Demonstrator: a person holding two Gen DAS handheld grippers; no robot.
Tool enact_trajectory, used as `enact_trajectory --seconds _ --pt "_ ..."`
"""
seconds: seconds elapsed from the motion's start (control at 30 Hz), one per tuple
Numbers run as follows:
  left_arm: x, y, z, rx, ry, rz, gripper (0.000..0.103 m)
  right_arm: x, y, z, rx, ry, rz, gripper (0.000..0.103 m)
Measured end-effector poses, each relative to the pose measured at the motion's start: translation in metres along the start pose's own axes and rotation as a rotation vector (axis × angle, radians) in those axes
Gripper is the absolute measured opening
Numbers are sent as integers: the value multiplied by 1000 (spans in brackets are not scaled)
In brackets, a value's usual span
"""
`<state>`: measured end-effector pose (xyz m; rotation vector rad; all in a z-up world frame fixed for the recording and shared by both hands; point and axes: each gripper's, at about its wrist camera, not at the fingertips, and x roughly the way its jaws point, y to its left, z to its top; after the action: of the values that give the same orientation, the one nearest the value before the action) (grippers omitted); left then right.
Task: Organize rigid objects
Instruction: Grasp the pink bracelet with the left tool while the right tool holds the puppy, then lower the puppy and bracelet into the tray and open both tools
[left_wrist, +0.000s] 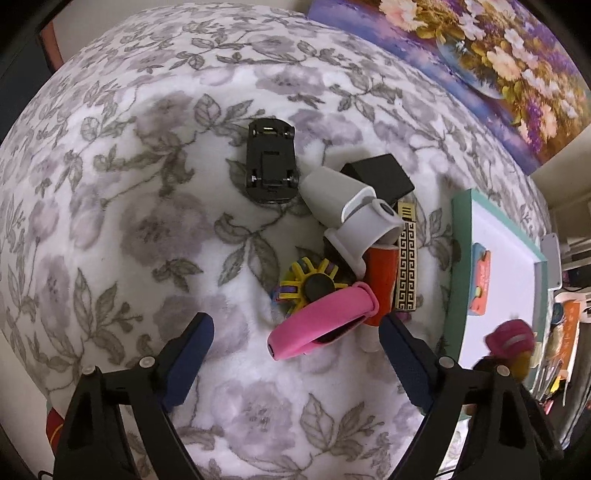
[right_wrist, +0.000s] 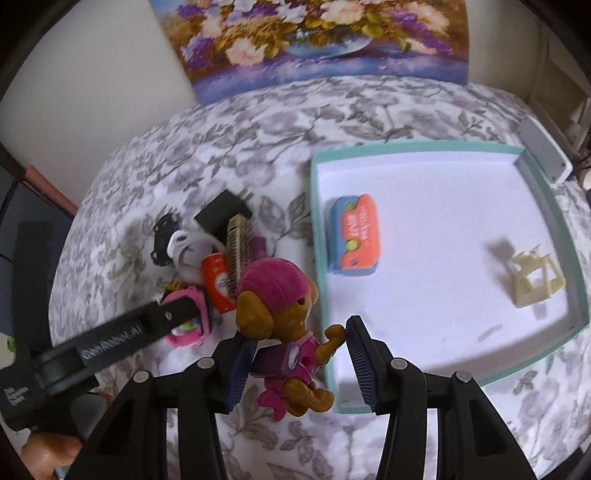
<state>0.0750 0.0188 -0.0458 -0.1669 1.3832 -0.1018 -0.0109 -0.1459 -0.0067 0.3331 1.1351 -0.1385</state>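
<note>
My right hand-held gripper (right_wrist: 300, 363) holds the toy pup (right_wrist: 284, 325), just beside the teal tray (right_wrist: 317, 229). My left hand-held gripper (left_wrist: 295, 363) gapes wide and empty over the pink band (left_wrist: 317, 325). Two pieces lie in the tray; the pile (left_wrist: 354, 229) beside it remains.

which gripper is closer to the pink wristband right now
Left. The left gripper hangs open right over the pink wristband, which lies between its fingers. The right gripper is off beside the pile, holding the toy dog near the tray.
</note>
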Motion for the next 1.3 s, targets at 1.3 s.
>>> enact_trajectory --seconds 1.3 --pt "-40 -19 -11 118 -37 -58 50 -6 -24 5 62 -14 4 52"
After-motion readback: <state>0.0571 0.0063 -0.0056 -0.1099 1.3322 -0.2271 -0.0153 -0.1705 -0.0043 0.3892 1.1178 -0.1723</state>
